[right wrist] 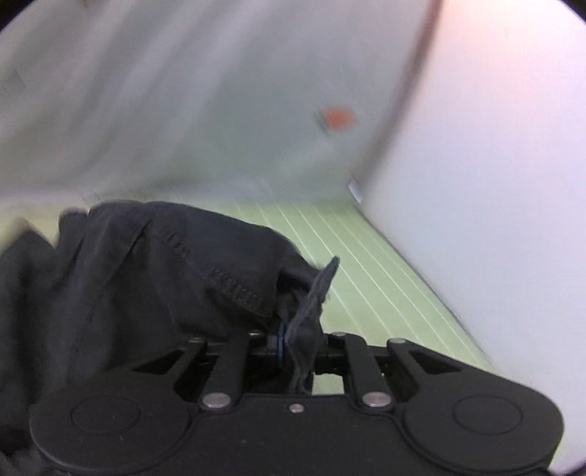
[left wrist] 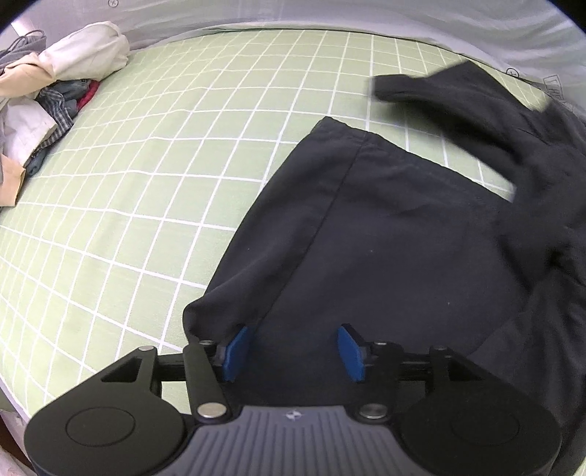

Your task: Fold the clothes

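A dark navy garment (left wrist: pixel 395 234) lies spread on the green checked sheet (left wrist: pixel 154 175), with one part lifted and blurred at the upper right. My left gripper (left wrist: pixel 293 351) is open, its blue pads (left wrist: pixel 236 348) just above the garment's near edge, holding nothing. In the right wrist view my right gripper (right wrist: pixel 293 344) is shut on a bunched edge of the same dark garment (right wrist: pixel 154 263), held above the sheet (right wrist: pixel 373 293). The view is motion-blurred.
A pile of mixed clothes (left wrist: pixel 47 95) sits at the far left of the bed. A pale wall or headboard (left wrist: pixel 329 18) runs along the back. A white wall (right wrist: pixel 494 183) borders the bed on the right.
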`<state>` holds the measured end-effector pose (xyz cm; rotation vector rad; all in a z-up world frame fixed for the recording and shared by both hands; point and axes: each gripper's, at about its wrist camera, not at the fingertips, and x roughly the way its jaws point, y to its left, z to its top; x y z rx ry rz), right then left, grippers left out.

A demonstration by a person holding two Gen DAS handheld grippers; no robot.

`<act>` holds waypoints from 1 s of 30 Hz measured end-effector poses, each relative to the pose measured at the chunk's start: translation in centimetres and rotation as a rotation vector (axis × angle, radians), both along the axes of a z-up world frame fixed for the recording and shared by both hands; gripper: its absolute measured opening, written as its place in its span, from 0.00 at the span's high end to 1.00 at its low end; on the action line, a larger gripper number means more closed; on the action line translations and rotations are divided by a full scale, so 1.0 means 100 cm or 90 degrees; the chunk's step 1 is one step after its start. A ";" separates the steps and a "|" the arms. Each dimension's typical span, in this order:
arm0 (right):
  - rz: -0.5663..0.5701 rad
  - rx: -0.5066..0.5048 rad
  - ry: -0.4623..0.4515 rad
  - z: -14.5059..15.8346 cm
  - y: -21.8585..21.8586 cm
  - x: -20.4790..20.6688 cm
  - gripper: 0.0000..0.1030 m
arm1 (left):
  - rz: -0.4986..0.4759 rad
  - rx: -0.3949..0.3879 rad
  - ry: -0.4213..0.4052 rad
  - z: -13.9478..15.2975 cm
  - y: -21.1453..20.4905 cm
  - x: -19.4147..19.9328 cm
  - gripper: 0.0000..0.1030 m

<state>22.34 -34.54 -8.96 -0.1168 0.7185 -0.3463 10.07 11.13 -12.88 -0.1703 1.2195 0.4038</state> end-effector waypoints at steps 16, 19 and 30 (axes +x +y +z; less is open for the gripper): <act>0.056 0.061 -0.019 0.017 0.063 -0.047 0.19 | 0.014 0.041 -0.019 0.011 0.022 0.014 0.45; 0.142 0.102 -0.009 0.018 0.101 -0.038 0.17 | 0.017 0.051 -0.008 0.008 0.029 0.017 0.39; 0.229 0.141 0.058 0.004 0.188 -0.002 0.17 | -0.015 0.004 -0.036 0.004 0.044 0.028 0.31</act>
